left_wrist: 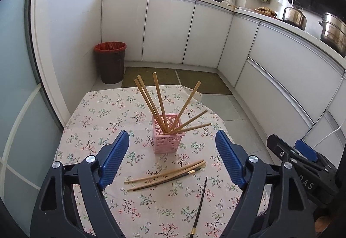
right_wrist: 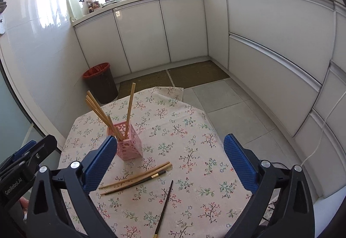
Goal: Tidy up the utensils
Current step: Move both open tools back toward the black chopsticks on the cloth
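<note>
A pink perforated holder (left_wrist: 168,138) stands mid-table with several wooden chopsticks (left_wrist: 159,101) upright in it; it also shows in the right wrist view (right_wrist: 129,144). Loose on the floral tablecloth lie two wooden chopsticks (left_wrist: 166,174) and a dark chopstick (left_wrist: 170,179) in a bundle, which also shows in the right wrist view (right_wrist: 136,180). Another dark chopstick (left_wrist: 200,205) lies nearer, and shows in the right wrist view (right_wrist: 164,207). My left gripper (left_wrist: 173,147) is open and empty above the table. My right gripper (right_wrist: 170,151) is open and empty too.
The small table (left_wrist: 97,121) has a floral cloth. A brown bin with a red liner (left_wrist: 110,62) stands on the floor at the far left. White cabinets (left_wrist: 168,30) run along the back and right. The right gripper's body (left_wrist: 302,160) shows at the right.
</note>
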A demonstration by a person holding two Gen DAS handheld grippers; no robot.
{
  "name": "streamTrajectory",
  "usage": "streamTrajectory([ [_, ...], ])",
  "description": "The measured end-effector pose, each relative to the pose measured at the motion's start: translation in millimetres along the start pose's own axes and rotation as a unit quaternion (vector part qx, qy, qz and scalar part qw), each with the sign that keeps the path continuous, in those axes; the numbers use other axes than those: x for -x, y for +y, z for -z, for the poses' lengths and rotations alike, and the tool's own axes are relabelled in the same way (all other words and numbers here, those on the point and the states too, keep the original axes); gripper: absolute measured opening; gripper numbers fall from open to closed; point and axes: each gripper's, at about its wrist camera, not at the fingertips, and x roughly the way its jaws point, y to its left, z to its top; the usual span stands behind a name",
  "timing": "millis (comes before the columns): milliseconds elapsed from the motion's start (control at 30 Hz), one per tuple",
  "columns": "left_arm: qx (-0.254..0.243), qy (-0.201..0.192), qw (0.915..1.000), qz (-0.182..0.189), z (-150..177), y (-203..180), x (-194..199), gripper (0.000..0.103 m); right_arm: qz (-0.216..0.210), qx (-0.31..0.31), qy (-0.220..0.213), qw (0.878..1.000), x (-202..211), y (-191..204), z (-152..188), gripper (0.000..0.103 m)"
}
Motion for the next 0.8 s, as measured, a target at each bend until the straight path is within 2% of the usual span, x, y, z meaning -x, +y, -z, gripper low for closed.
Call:
streamTrajectory([
  [67,-0.015,0.02,0.9997,-0.002,6,-5,-9,0.089,-0.008,-0.012,0.023,1.0,-3,-12,15,0.096],
  [133,-0.031,0.046,0.9984,-0.005,14,-11,-23,0.092,-0.011,-0.03,0.043,0.999,-6,-26,31,0.096],
  [200,-0.044,0.088,0.9951,-0.005,25,-15,-44,0.094,-0.006,-0.051,0.07,0.996,-12,-44,50,0.096],
  [300,-0.055,0.15,0.9872,-0.002,43,-21,-78,0.095,0.0,-0.071,0.115,0.991,-25,-68,72,0.096],
  [400,-0.067,0.202,0.9772,-0.007,63,-25,-112,0.095,0.01,-0.086,0.141,0.986,-32,-86,86,0.096],
  [533,-0.088,0.241,0.9664,-0.011,86,-33,-140,0.095,0.015,-0.095,0.155,0.983,-36,-99,91,0.096],
  [567,-0.09,0.257,0.9617,-0.031,91,-35,-145,0.095,0.015,-0.098,0.156,0.983,-37,-100,90,0.096],
  [633,-0.099,0.264,0.9589,-0.03,99,-36,-153,0.095,0.012,-0.105,0.162,0.981,-40,-103,91,0.096],
  [667,-0.105,0.256,0.9606,-0.021,102,-36,-155,0.093,0.01,-0.108,0.166,0.98,-42,-103,91,0.096],
  [733,-0.114,0.236,0.9647,0.027,105,-37,-156,0.087,0.007,-0.114,0.174,0.978,-45,-105,93,0.096],
  [800,-0.12,0.234,0.9606,0.09,109,-32,-157,0.083,0.003,-0.119,0.181,0.976,-47,-106,95,0.096],
])
